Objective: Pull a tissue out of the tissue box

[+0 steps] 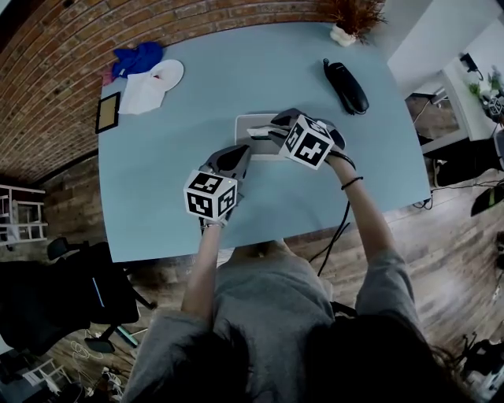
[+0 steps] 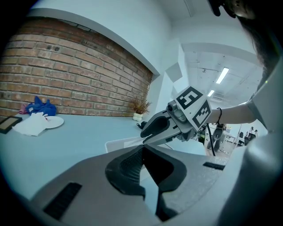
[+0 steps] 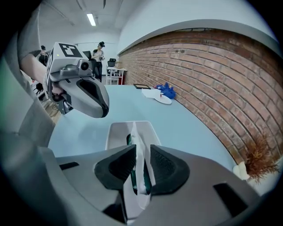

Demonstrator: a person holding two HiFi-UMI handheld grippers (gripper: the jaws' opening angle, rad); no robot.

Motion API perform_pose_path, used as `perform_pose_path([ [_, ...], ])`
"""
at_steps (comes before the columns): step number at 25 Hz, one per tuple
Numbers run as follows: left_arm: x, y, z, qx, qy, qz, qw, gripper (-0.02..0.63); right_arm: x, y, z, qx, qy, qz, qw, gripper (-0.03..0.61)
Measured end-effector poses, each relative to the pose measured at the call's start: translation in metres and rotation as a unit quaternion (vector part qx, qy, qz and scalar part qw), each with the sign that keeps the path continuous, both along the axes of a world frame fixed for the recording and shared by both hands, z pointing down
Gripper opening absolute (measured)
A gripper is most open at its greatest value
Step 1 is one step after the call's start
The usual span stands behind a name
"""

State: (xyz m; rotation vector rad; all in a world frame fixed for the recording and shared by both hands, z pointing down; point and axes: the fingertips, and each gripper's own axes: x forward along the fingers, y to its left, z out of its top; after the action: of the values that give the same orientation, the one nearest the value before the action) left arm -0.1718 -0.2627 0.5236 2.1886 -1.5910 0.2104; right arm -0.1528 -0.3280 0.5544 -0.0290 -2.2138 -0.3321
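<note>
A white tissue box lies mid-table, also seen in the left gripper view and the right gripper view. A white tissue stands up out of its dark slot. My right gripper straddles that tissue, its jaws a narrow gap apart with the slot visible on both sides of the sheet. It reaches over the box from the right. My left gripper is shut and empty, its pad tips touching. It hovers just off the box's near left corner.
A black handset lies at the back right, a potted dry plant behind it. At the back left are a white plate with cloth, a blue cloth and a dark framed pad. A brick wall runs along the left.
</note>
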Motion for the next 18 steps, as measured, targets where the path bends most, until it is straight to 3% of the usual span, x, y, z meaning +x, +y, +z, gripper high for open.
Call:
perform_pose_path([
  [8,-0.004,0.003,0.008,-0.010,0.004,-0.002,0.9999,0.003,-0.009,0.000,0.012,-0.012,0.021,-0.005,1.000,0.069],
  [12,-0.004,0.004,0.010,-0.012,0.005,-0.003,0.9999,0.003,-0.010,0.000,0.013,-0.006,0.029,-0.012,0.999,0.015],
  [18,-0.004,0.006,0.011,-0.012,0.005,-0.002,0.9999,0.003,-0.011,0.003,0.011,0.015,0.040,-0.034,0.999,0.006],
])
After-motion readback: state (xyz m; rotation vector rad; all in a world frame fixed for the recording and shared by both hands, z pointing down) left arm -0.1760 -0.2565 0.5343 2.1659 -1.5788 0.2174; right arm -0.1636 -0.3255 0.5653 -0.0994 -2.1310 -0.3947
